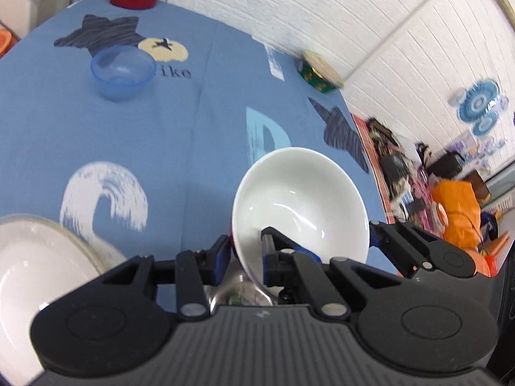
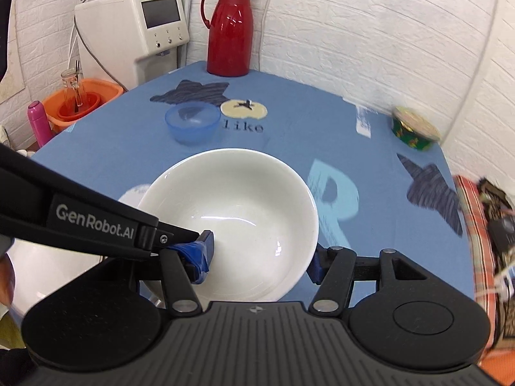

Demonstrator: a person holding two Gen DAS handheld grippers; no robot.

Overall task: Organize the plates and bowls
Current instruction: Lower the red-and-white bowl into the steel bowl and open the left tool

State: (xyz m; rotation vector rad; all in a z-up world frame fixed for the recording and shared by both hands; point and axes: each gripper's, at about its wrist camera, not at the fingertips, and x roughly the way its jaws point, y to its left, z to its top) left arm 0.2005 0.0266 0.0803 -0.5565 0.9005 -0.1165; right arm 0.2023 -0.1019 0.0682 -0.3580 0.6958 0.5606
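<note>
My left gripper (image 1: 246,251) is clamped on the near rim of the white ceramic bowl (image 1: 302,199): one finger inside, one outside, bowl tipped up above the blue tablecloth (image 1: 180,135). From the right wrist cam the same bowl (image 2: 238,212) fills the centre, w/ the left gripper's arm reaching in from the left side, its blue-taped pad (image 2: 201,254) pressed inside the bowl wall. My right gripper (image 2: 260,265) stands wide apart around the bowl, one finger on each side of it; can't tell if the pads touch the rim.

A white plate (image 1: 29,267) w/ a thin rim line sits at the lower left of the left cam, on the cloth. Blue translucent plastic bowl (image 2: 192,122) rests upright further back, near the star print. Red thermos jug (image 2: 229,32) stands at the far edge by the brick-pattern wall; a green patterned tin (image 2: 413,128) sits at the right corner. White dispenser machine (image 2: 145,29) and orange bucket (image 2: 82,103) are off the table, left.
</note>
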